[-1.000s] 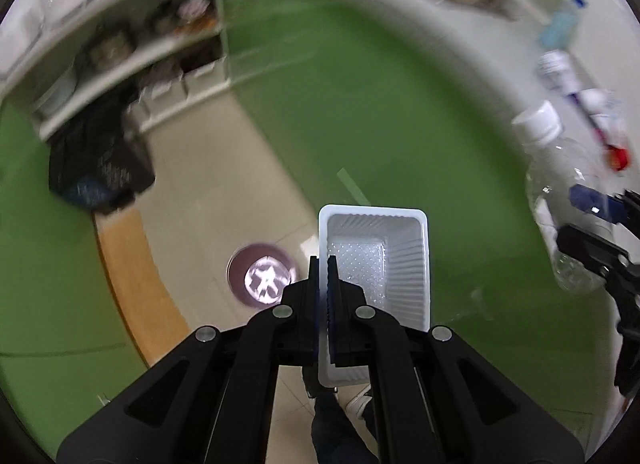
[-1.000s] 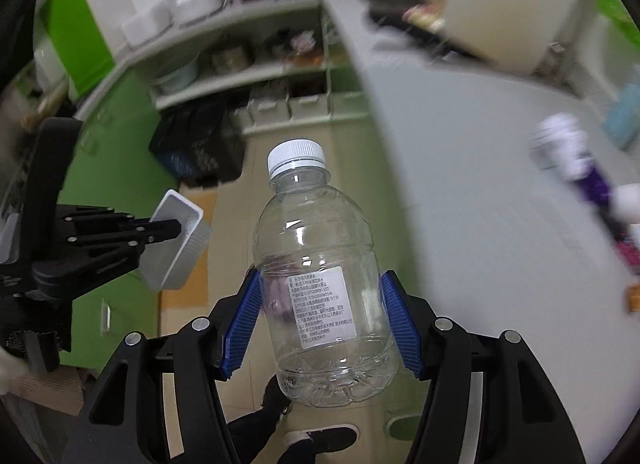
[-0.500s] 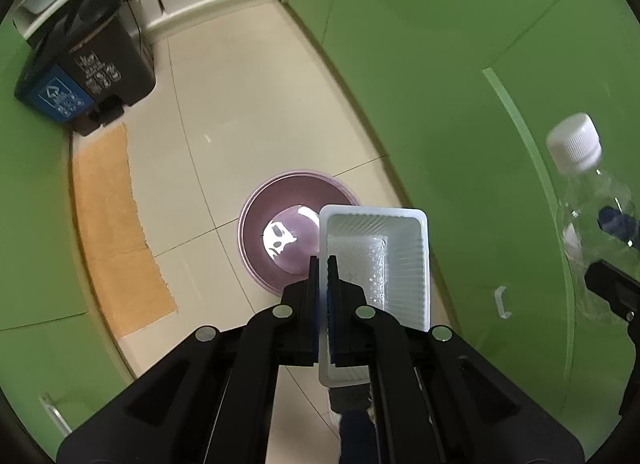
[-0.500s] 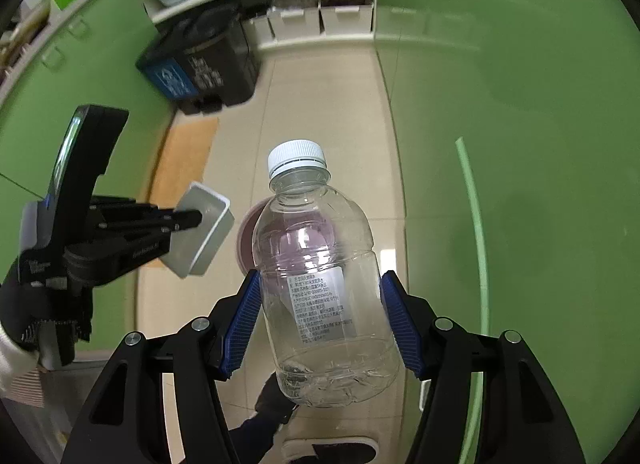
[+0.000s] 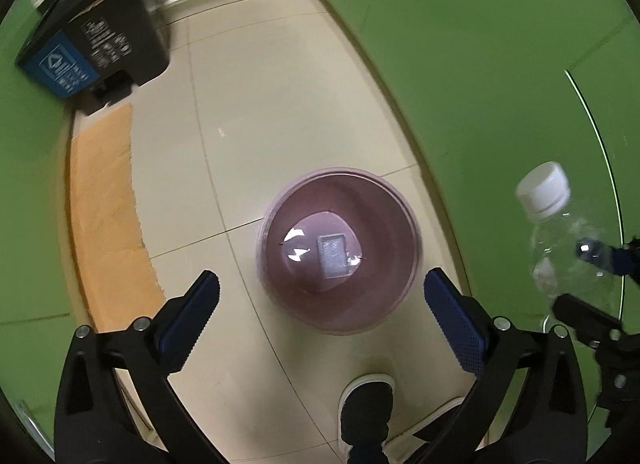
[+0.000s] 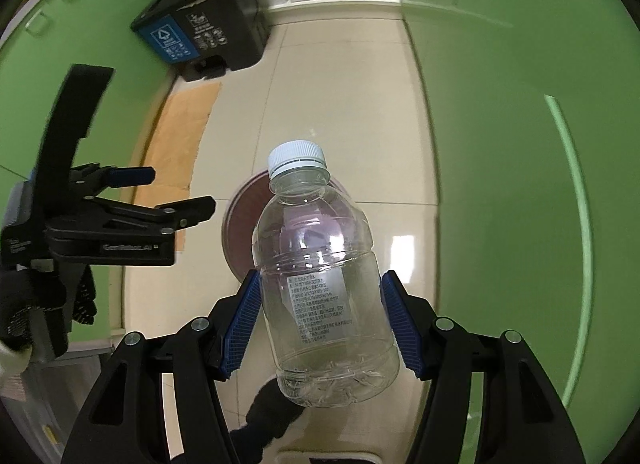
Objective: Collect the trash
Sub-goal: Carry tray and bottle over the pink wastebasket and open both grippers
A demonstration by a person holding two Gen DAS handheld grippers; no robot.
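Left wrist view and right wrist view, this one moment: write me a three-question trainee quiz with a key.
1. True or false: the left gripper is open and holds nothing.
2. What is the right gripper clamped on?
A. a clear bottle with a white cap
B. a white tray
C. a blue cup
3. Fill in: the white tray lies at the bottom of the ____ bin on the floor.

Key
1. True; its blue pads stand wide apart above the bin.
2. A, the clear bottle, held at its label.
3. purple
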